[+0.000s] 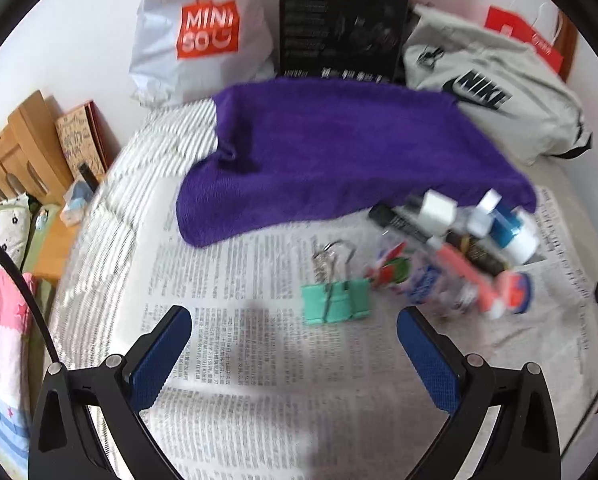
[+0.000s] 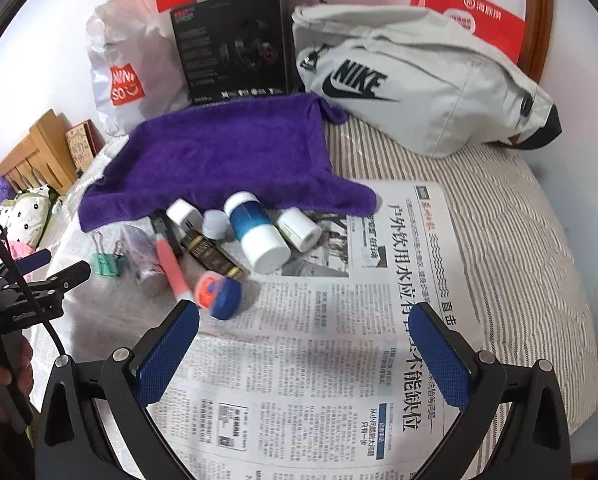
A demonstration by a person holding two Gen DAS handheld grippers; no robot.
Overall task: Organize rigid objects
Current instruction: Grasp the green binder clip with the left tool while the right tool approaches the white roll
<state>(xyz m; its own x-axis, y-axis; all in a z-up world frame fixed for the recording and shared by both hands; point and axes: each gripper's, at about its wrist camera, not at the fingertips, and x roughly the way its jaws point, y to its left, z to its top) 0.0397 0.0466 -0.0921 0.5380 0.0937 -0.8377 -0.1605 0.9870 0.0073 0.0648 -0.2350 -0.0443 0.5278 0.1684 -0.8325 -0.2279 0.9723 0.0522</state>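
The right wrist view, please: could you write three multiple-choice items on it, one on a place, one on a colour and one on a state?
1. Where does the purple towel lie?
A. Behind the cluster of small objects
B. Inside the Nike bag
C. Under the right gripper

2. What colour is the binder clip?
A. Yellow
B. Mint green
C. Black

3. How does the right gripper stand?
A. Shut on a bottle
B. Shut on the towel
C. Open, holding nothing

Answers: 1 A, the towel spreads on the bed beyond the bottles and tubes. 2 B, its mint green body shows at the cluster's left end. 3 C, its blue pads stand wide apart over the newspaper with nothing between them.
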